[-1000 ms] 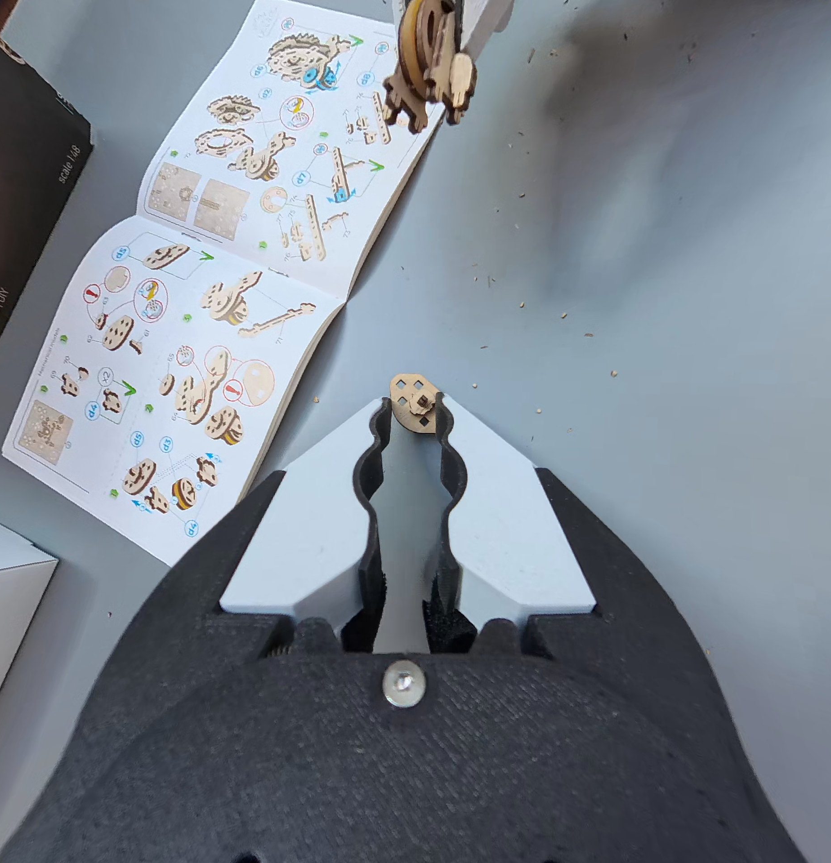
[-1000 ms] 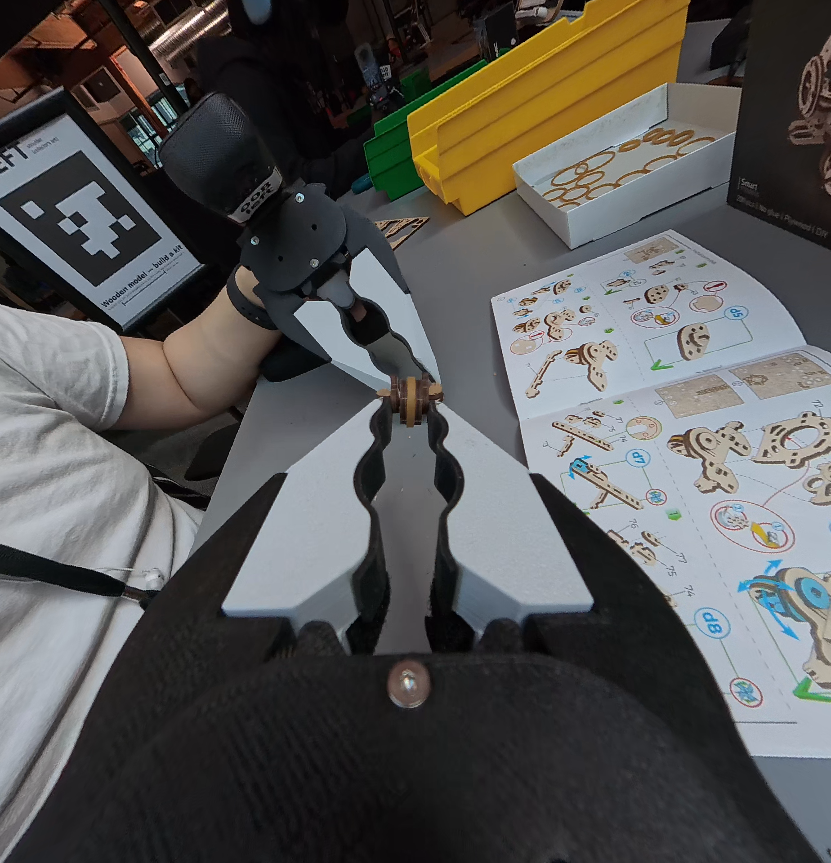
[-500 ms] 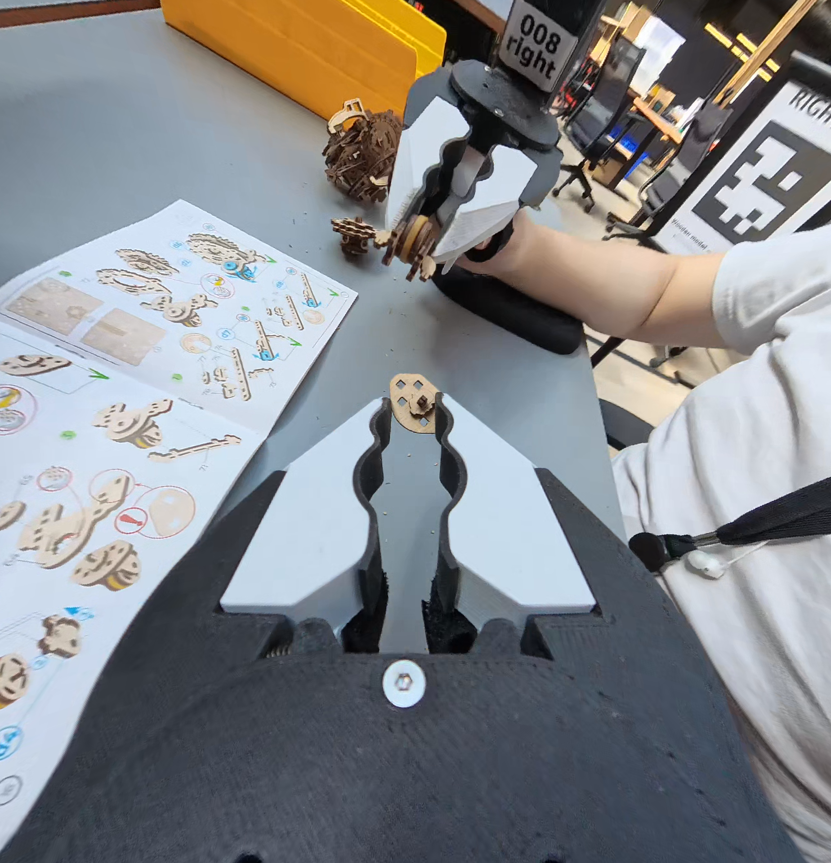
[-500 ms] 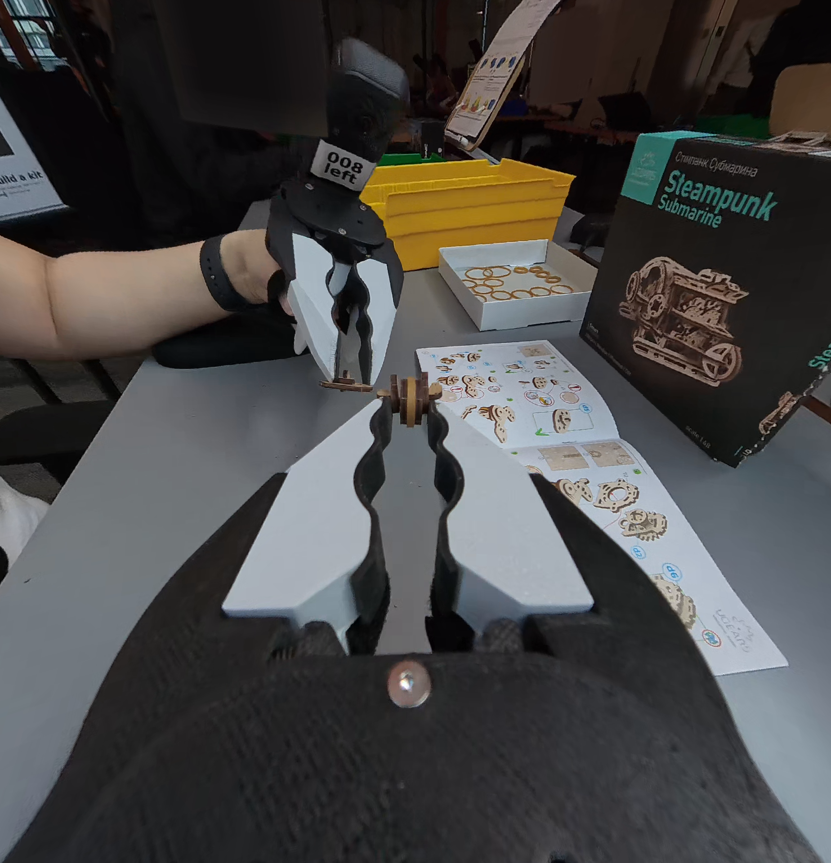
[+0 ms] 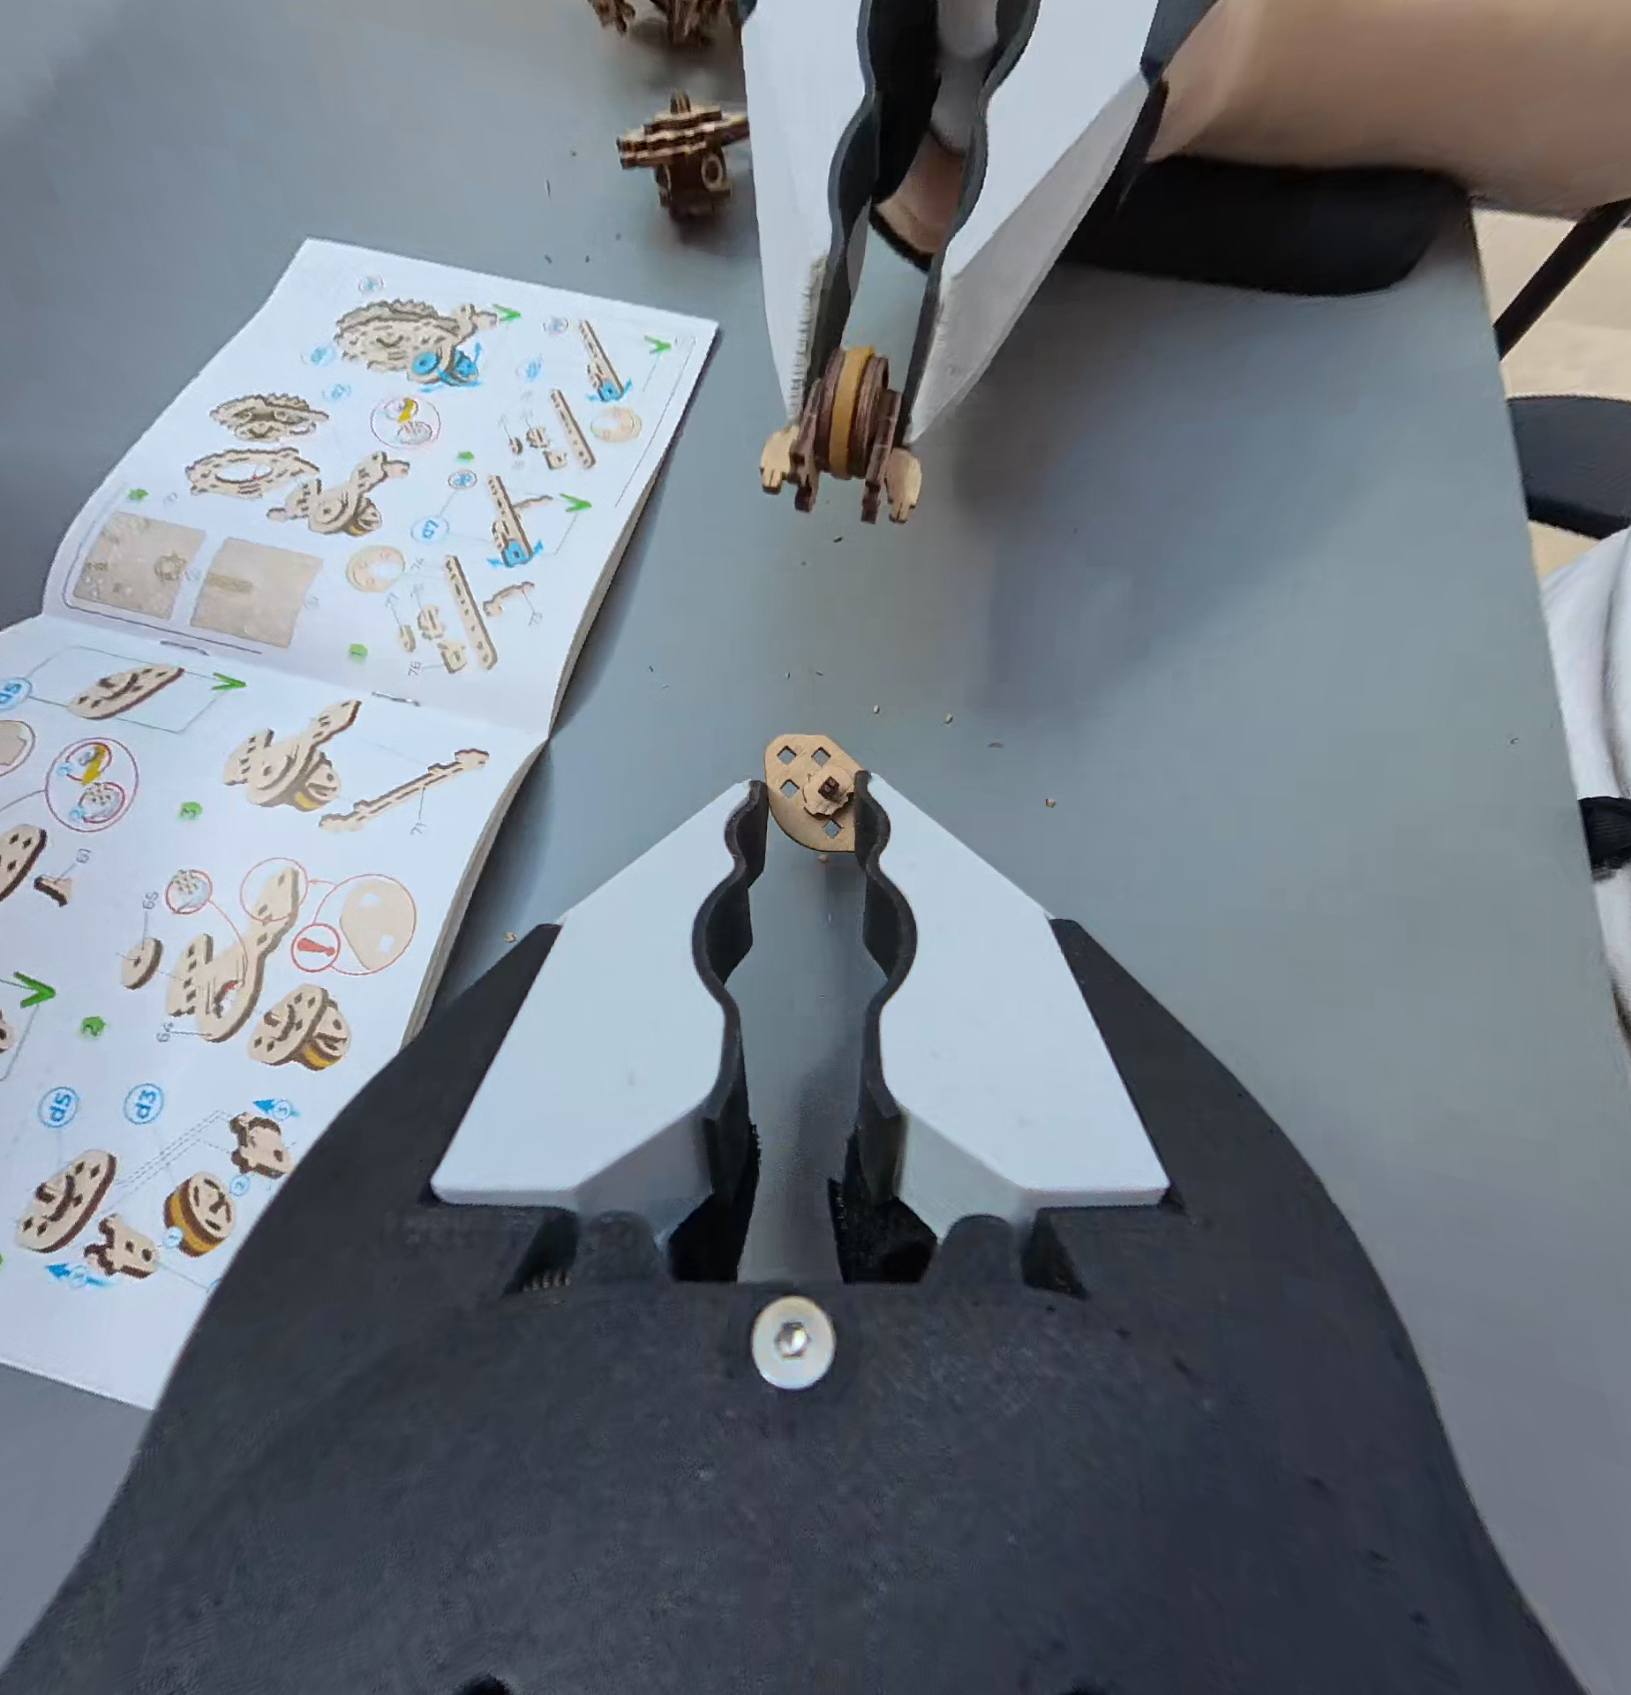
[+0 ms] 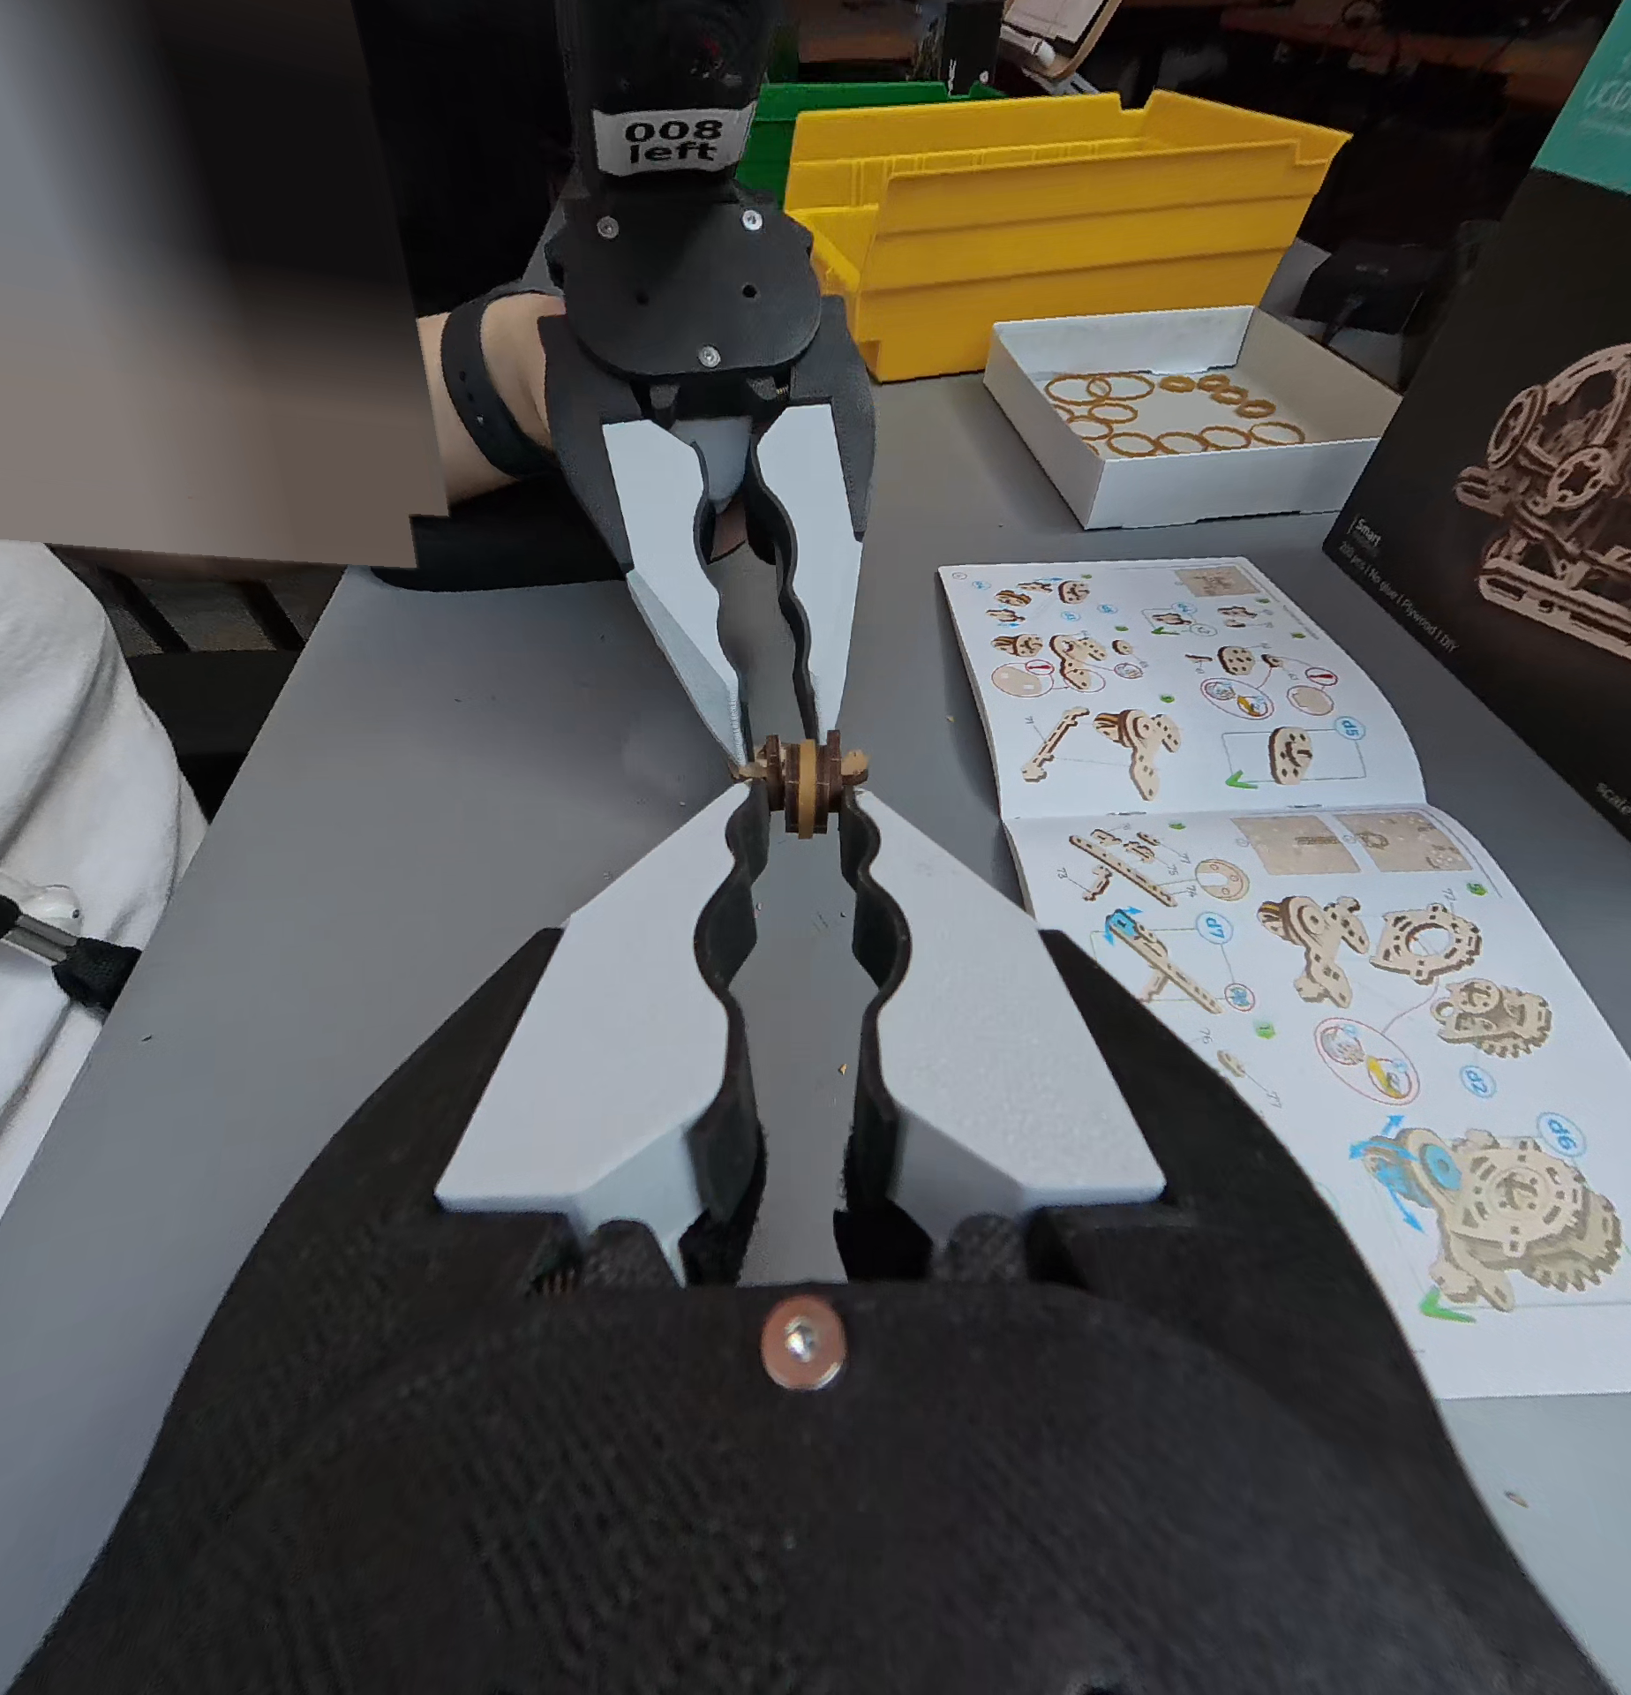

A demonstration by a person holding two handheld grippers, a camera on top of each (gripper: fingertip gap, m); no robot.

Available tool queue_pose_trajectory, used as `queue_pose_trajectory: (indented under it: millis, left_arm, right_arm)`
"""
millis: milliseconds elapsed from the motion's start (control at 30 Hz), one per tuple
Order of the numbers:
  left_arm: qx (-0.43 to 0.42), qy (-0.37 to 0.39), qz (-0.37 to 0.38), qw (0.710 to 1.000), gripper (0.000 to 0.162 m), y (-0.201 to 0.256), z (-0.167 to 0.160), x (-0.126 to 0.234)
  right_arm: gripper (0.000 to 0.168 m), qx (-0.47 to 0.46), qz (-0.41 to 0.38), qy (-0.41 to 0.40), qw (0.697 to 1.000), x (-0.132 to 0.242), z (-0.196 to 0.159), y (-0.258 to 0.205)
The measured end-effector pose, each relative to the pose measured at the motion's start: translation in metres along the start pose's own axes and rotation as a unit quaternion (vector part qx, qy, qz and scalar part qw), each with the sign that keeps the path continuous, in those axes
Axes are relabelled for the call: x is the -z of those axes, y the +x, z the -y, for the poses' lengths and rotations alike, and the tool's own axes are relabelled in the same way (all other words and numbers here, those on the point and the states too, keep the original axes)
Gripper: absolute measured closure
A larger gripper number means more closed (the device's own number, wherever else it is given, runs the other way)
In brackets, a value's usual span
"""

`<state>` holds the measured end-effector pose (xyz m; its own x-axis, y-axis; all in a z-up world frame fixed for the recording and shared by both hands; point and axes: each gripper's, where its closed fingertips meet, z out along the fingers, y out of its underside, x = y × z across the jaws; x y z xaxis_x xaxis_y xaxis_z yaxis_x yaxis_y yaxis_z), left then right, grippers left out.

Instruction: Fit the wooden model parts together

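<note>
The left gripper [image 5: 814, 796], at centre frame in its own view, pinches a small oval plate [image 5: 810, 792] by its edges, its square holes and centre peg facing the camera. Above it in that view, the right gripper [image 5: 844, 431] is clamped on a stacked disc hub [image 5: 850, 424] whose axle ends poke out either side. In the right view the hub [image 6: 801, 778] sits at centre, the left gripper's tips right behind it. The two parts look apart yet. The step looks like mating plate to hub: best to square the plate's face to the axle, line up the slots, then press straight, without twisting. The booklet [image 5: 271, 697] lies open at left on the table [image 5: 1206, 642].
</note>
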<state>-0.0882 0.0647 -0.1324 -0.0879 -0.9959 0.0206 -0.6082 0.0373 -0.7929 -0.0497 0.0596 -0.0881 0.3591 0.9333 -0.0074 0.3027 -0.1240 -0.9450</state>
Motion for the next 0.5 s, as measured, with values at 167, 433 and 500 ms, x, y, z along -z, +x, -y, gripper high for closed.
queue_pose_trajectory:
  millis: [167,433,500]
  left_arm:
    - [-0.009,-0.039,-0.009,0.999,0.135,0.008,-0.011,-0.011]
    - [-0.013,-0.077,-0.005,0.997,0.126,0.009,-0.023,-0.003]
    - [0.000,-0.070,0.000,0.998,0.126,0.005,-0.021,-0.004]
  right_arm:
    - [0.154,-0.014,0.001,-0.050,0.999,-0.015,-0.017,0.001]
    - [0.154,-0.006,0.023,-0.096,0.995,-0.021,-0.034,-0.008]
    - [0.154,-0.003,0.024,-0.104,0.994,-0.021,-0.037,-0.009]
